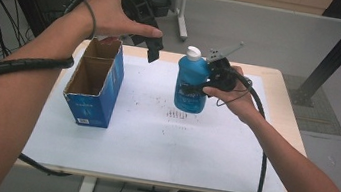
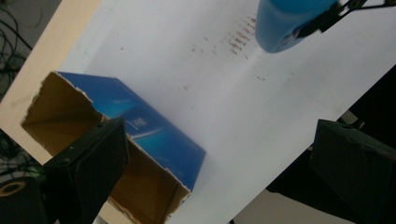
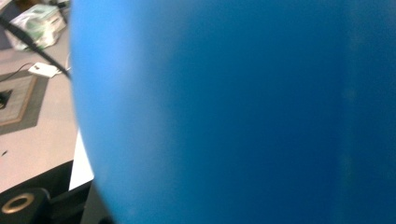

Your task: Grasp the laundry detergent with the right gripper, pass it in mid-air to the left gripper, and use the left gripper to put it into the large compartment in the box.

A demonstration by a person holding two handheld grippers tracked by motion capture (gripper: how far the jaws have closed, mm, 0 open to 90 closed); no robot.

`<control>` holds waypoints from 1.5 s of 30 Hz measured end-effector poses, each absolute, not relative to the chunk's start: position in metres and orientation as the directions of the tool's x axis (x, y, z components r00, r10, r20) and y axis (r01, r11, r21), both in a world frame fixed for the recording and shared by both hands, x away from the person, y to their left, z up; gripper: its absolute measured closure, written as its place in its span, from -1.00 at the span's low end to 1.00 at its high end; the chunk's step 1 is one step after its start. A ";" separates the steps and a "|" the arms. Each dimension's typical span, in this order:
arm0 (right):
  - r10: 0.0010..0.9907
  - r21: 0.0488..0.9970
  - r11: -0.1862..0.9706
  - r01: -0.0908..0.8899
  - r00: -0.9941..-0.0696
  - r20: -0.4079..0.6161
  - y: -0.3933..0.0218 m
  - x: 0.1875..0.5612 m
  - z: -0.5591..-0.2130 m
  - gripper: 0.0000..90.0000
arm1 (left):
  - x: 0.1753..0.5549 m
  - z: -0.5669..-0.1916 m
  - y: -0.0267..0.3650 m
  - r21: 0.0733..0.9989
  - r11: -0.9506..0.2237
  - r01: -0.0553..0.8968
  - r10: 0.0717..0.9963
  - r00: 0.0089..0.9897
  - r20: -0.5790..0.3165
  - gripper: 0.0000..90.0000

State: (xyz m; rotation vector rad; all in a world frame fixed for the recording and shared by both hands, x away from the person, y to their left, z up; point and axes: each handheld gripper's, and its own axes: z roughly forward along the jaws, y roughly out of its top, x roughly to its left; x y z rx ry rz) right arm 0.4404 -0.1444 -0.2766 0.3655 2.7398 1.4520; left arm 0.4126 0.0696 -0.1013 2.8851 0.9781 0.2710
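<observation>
- High view: a white mat (image 1: 161,145) covers the table (image 1: 286,99). An open blue box (image 1: 95,83) stands on its left part, with the brown inside facing up. A blue bottle (image 1: 191,83) with a white cap (image 1: 193,53) stands upright near the middle back, its long axis vertical and the cap on top. The right gripper (image 1: 206,87) grasps the bottle from the right side. The left gripper (image 1: 154,48) hangs in the air between the box and the bottle, above the back edge, touching nothing.
- Left gripper view: the two black jaws stand wide apart with nothing between them. Below them lies the box (image 2: 140,140), and its two open compartments are visible. The bottom of the bottle (image 2: 285,23) is at the top edge, just above the mat (image 2: 224,102), which carries small dark marks.
- Right gripper view: the blurred blue wall of the bottle (image 3: 243,112) is very close to the camera and hides the jaws. At the left I see grey floor (image 3: 32,135).
</observation>
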 end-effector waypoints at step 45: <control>-0.113 0.850 0.527 0.028 -0.988 0.103 -0.068 0.394 -0.282 -0.01 | 0.387 -0.133 0.049 0.033 -0.904 0.425 0.426 0.904 0.024 -0.87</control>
